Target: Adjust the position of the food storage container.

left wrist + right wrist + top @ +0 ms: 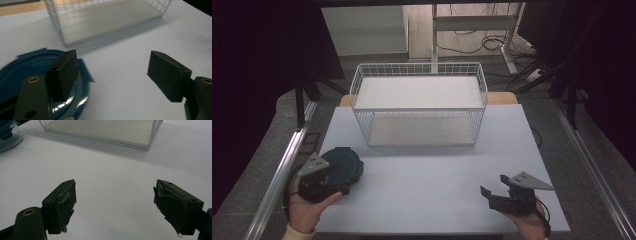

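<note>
Closest to the camera in the high view you've got the two hands coming in at the bottom edge. The right gripper [494, 192] sits low over the white table [427, 195], down near the right front corner, jaws spread apart with nothing but bare tabletop between them; its own view shows the same thing, both black pads [63, 202] well apart and nothing pinched. The left gripper [324, 180] is over at the left front, right on top of a dark blue round lid [346, 165]. In the left gripper view the jaws are wide too: one pad [65, 72] hangs over the blue lid [30, 67], the other is out over plain table. Can't tell if that pad actually touches the lid, but it's definitely not clamped.

The right gripper view also catches a bit of clear bowl [8, 138] with something blue in it, off in the far left corner.

Further back, in the middle of the table, stands a white wire basket [419, 102], well apart from both grippers.
</note>
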`<state>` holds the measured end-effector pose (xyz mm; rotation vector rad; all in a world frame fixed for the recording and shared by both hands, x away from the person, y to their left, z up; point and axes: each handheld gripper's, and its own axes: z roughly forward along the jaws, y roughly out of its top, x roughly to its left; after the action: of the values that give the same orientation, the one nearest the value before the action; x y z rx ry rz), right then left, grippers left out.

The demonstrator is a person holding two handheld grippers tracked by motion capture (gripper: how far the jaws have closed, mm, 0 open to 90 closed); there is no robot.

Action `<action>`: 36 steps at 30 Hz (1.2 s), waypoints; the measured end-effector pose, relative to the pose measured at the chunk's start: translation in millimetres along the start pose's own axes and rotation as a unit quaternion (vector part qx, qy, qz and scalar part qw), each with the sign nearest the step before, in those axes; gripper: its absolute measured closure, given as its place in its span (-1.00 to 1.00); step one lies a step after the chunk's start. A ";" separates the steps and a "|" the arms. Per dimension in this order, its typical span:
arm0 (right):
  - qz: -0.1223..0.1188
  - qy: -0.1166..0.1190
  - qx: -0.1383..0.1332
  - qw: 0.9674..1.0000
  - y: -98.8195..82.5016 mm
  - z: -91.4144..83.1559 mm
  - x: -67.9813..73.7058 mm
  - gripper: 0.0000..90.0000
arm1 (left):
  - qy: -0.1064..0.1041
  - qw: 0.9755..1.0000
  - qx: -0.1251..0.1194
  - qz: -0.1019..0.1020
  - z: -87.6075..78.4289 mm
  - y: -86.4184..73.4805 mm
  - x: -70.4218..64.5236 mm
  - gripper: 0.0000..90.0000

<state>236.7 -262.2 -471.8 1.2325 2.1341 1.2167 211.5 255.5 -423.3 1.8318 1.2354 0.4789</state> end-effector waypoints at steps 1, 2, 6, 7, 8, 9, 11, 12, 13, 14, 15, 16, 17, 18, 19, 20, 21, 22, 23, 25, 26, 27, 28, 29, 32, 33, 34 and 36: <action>-0.001 0.002 0.000 1.000 0.0 0.1 0.3 -0.60 | 0.003 1.000 0.002 -0.002 -3.2 2.8 4.4 -0.47; -0.003 0.004 0.001 1.000 0.2 0.1 1.0 -0.60 | 0.005 1.000 0.002 -0.003 -4.7 4.1 6.8 -0.47; -0.006 0.008 0.004 1.000 0.0 0.6 2.0 -0.60 | 0.013 1.000 0.006 -0.006 -11.2 8.9 18.0 -0.47; -0.007 0.008 0.005 1.000 -0.4 1.1 1.7 -0.60 | 0.016 1.000 0.008 -0.006 -12.0 9.4 20.9 -0.47; -0.008 0.008 0.007 1.000 -0.8 1.5 1.5 -0.60 | 0.017 1.000 0.010 -0.007 -12.7 9.7 23.8 -0.47; -0.008 0.008 0.007 1.000 -1.0 1.8 1.1 -0.60 | 0.020 1.000 0.013 -0.009 -13.1 9.7 27.9 -0.46; -0.007 0.008 0.008 1.000 -1.2 2.0 0.3 -0.60 | 0.020 1.000 0.019 -0.010 -13.4 9.4 33.5 -0.41; -0.006 0.007 0.008 1.000 -1.3 2.0 -0.1 -0.60 | 0.019 1.000 0.020 -0.006 -13.7 9.0 36.2 -0.33; -0.005 0.005 0.009 1.000 -1.2 1.9 -0.5 -0.60 | 0.020 1.000 0.019 -0.001 -14.2 8.5 38.5 -0.26; -0.003 0.004 0.008 1.000 -0.9 1.6 -0.5 -0.60 | 0.020 1.000 0.019 -0.001 -14.4 8.3 39.8 -0.23; -0.003 0.004 0.008 1.000 -0.9 1.6 -0.5 -0.60 | 0.021 1.000 0.021 0.000 -14.7 8.0 41.7 -0.23; -0.004 0.005 0.008 1.000 -0.7 1.6 -0.2 -0.60 | 0.022 1.000 0.020 -0.003 -14.8 7.5 43.5 -0.23; -0.005 0.005 0.009 1.000 -0.7 1.7 0.0 -0.60 | 0.024 0.999 0.021 -0.005 -14.7 7.0 45.9 -0.23; -0.006 0.005 0.009 1.000 -0.7 1.9 0.3 -0.60 | 0.025 0.999 0.023 -0.009 -14.4 6.4 48.8 -0.22; -0.007 0.004 0.009 1.000 -0.8 1.9 0.6 -0.60 | 0.027 0.999 0.024 -0.014 -13.8 5.7 52.1 -0.22; -0.007 0.003 0.010 1.000 -0.9 2.1 0.7 -0.60 | 0.037 0.999 0.031 -0.021 -12.8 3.8 60.0 -0.21; -0.008 0.003 0.010 1.000 -0.8 2.3 0.4 -0.60 | 0.037 0.999 0.031 -0.021 -12.8 3.8 60.0 -0.20; -0.008 0.002 0.011 1.000 -0.5 2.3 0.1 -0.60 | 0.040 0.998 0.033 -0.027 -12.2 2.7 64.4 -0.18; -0.008 0.002 0.011 1.000 -0.5 2.3 0.1 -0.60 | 0.044 0.998 0.036 -0.031 -12.0 1.6 68.9 -0.18; -0.006 0.000 0.010 1.000 0.1 1.9 -1.1 -0.60 | 0.057 0.997 0.042 -0.037 -11.5 -0.5 78.1 -0.10; -0.001 -0.001 0.010 1.000 0.0 2.0 -2.1 -0.60 | 0.063 0.996 0.044 -0.042 -11.4 -1.8 83.0 0.03; -0.001 -0.001 0.010 1.000 0.0 2.0 -2.1 -0.60 | 0.069 0.995 0.047 -0.046 -11.3 -3.3 88.0 0.03; 0.001 -0.003 0.011 1.000 -0.2 2.3 -2.2 -0.60 | 0.075 0.995 0.051 -0.050 -10.9 -4.9 93.2 0.12; 0.000 -0.005 0.014 1.000 -0.4 2.8 -2.4 -0.60 | 0.079 0.994 0.055 -0.052 -10.2 -6.7 98.6 0.19; -0.001 -0.010 0.018 1.000 -1.0 4.3 -1.9 -0.59 | 0.079 0.992 0.068 -0.071 -7.3 -13.1 114.0 0.44; -0.001 -0.010 0.018 1.000 -1.2 4.8 -1.6 -0.59 | 0.080 0.991 0.074 -0.075 -6.1 -15.6 119.7 0.53; -0.002 -0.008 0.019 1.000 -1.4 5.4 -1.0 -0.59 | 0.083 0.991 0.076 -0.077 -5.8 -17.3 123.6 0.66; -0.005 -0.008 0.023 1.000 -2.1 7.1 0.2 -0.59 | 0.085 0.990 0.081 -0.082 -5.5 -19.8 130.0 0.86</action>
<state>240.4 -259.1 -477.3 1.2460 2.1657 1.1552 253.4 376.2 -454.6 1.8340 1.5682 0.4613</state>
